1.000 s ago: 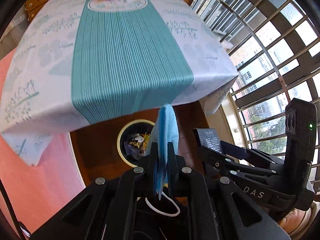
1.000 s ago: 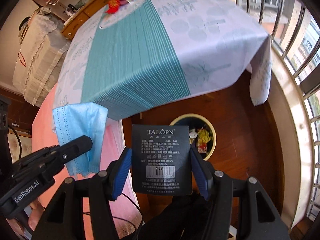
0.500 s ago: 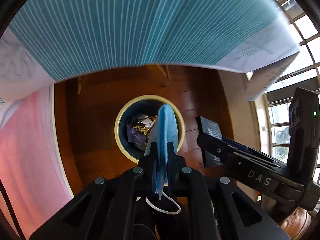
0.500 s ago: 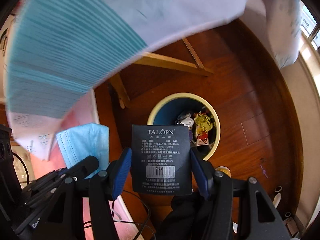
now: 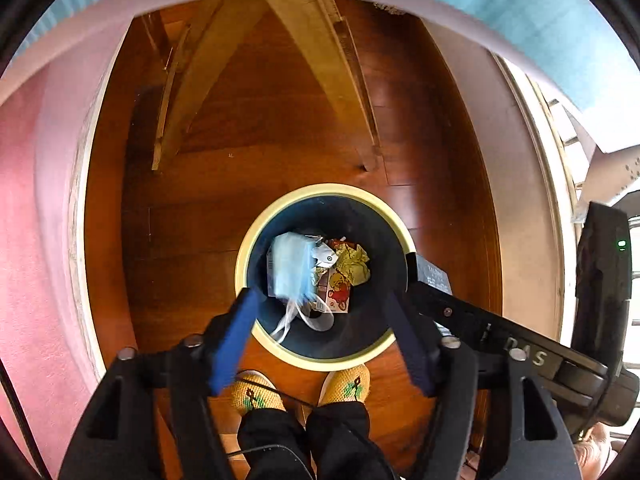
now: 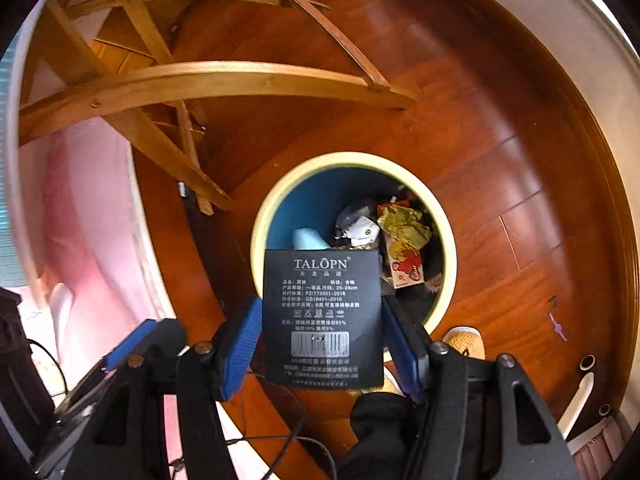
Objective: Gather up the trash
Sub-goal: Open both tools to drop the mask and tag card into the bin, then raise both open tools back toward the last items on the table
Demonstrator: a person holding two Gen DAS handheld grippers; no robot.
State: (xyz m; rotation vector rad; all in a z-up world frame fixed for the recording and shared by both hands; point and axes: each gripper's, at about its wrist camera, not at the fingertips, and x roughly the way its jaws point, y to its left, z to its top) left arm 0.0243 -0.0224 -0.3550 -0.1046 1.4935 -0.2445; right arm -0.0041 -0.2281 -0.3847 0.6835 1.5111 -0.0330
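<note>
A wooden floor (image 5: 224,216) fills the view; crossed wooden table legs (image 6: 168,80) rise from it; yellow knitted slippers (image 5: 256,394) stand on it; pink cloth (image 5: 28,240) lies beside it.

The left gripper (image 5: 322,330) points steeply down, its jaws opening with nothing between them. At its three o'clock, the right gripper (image 6: 320,338) opens around a black printed card (image 6: 322,316).

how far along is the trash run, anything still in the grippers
Done: the blue mask is out of the opening left gripper and in the bin. In hand: the black card sits between the right gripper's opening jaws, above the bin. Left: dropping the card.
</note>
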